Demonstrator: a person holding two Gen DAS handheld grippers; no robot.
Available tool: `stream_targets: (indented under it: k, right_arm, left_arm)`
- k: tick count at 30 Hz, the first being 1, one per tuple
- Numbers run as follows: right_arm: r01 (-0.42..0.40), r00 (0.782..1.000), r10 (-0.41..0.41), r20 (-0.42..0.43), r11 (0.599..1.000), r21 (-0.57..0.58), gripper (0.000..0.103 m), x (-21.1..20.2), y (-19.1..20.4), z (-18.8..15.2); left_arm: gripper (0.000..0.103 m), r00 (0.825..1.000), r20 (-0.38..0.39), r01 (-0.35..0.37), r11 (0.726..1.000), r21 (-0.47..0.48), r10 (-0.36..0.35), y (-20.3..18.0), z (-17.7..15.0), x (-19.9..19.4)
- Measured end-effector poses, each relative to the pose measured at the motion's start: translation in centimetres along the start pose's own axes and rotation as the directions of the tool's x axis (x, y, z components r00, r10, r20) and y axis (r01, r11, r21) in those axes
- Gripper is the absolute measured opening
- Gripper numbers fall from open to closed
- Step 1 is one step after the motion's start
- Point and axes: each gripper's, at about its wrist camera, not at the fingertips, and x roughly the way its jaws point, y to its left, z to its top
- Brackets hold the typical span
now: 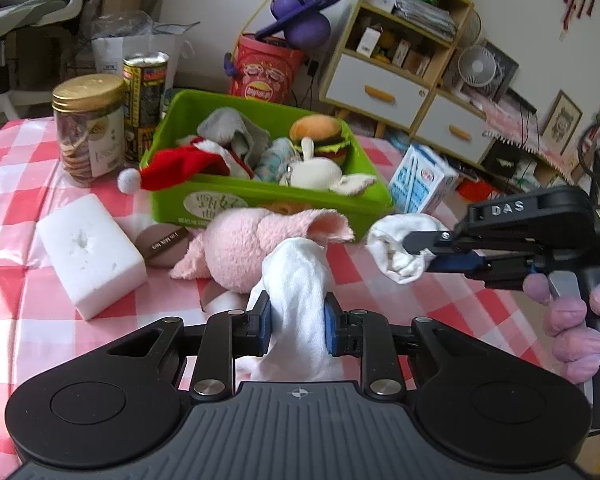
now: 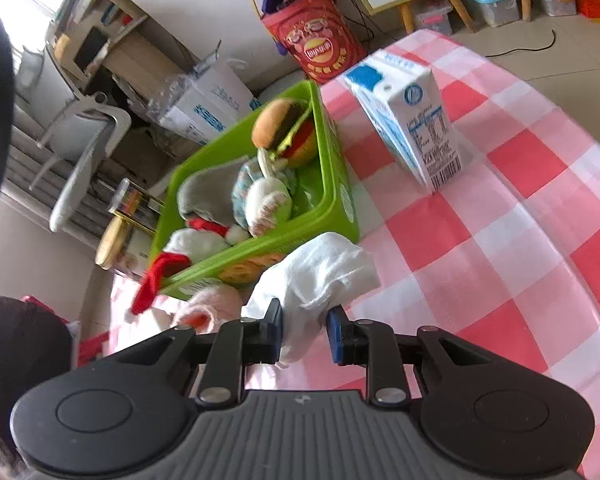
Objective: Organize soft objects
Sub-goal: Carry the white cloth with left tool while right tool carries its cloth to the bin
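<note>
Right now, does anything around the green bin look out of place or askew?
Yes. The red Santa hat hangs over the green bin's front rim, its pompom outside. The pink plush toy lies on the tablecloth against the bin, not in it.

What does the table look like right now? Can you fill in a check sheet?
Surface: red-and-white checked tablecloth.
Job's things: green bin holds burger plush, Santa hat, grey cloth; pink plush lies outside.
Clutter: milk carton, white foam block, cookie jar, tin can.
Tongs: left tongs and right tongs each pinch a white sock.
Cables: black cord on floor.
Surroundings: shelf cabinet, fan, snack bucket.
</note>
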Motion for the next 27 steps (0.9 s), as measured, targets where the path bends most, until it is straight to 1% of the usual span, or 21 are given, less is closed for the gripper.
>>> stream_targets:
  k: [8, 12, 14, 18, 22, 25, 27]
  right_arm:
    - [-0.073, 0.995, 0.071, 0.072, 0.997, 0.025, 0.001, -2.9, 0.5, 0.7]
    - [-0.100, 0.988, 0.097, 0.119, 0.995, 0.018, 0.001, -3.6, 0.9, 1.4]
    - [-0.101, 0.984, 0.099, 0.146, 0.995, 0.006, 0.001, -3.8, 1.0, 1.8]
    - [-0.080, 0.978, 0.084, 0.193, 0.996, -0.028, 0.001, -3.8, 1.4, 2.5]
    - [-0.027, 0.976, 0.048, 0.214, 0.995, -0.099, 0.001, -3.2, 2.5, 3.0]
    - [0.027, 0.973, 0.018, 0.231, 0.981, -0.191, 0.001, -2.6, 4.0, 3.4]
    - [0.077, 0.971, -0.007, 0.237, 0.955, -0.287, 0.001, -1.9, 5.2, 3.4]
  left_arm:
    - [0.024, 0.997, 0.070, 0.047, 0.998, -0.038, -0.045, 0.3, 1.2, -2.1]
    - [0.024, 0.991, 0.119, 0.076, 0.995, -0.063, -0.068, 0.4, 2.2, -3.2]
    - [0.024, 0.987, 0.145, 0.086, 0.993, -0.077, -0.074, 0.4, 2.9, -3.5]
    - [0.024, 0.980, 0.187, 0.092, 0.988, -0.125, -0.067, 1.0, 4.4, -3.5]
    - [0.024, 0.979, 0.199, 0.088, 0.982, -0.168, -0.054, 1.4, 5.7, -2.6]
    - [0.024, 0.982, 0.188, 0.065, 0.983, -0.172, -0.032, 1.4, 6.9, -1.1]
    - [0.024, 0.983, 0.182, 0.052, 0.983, -0.175, -0.019, 1.6, 7.6, -0.1]
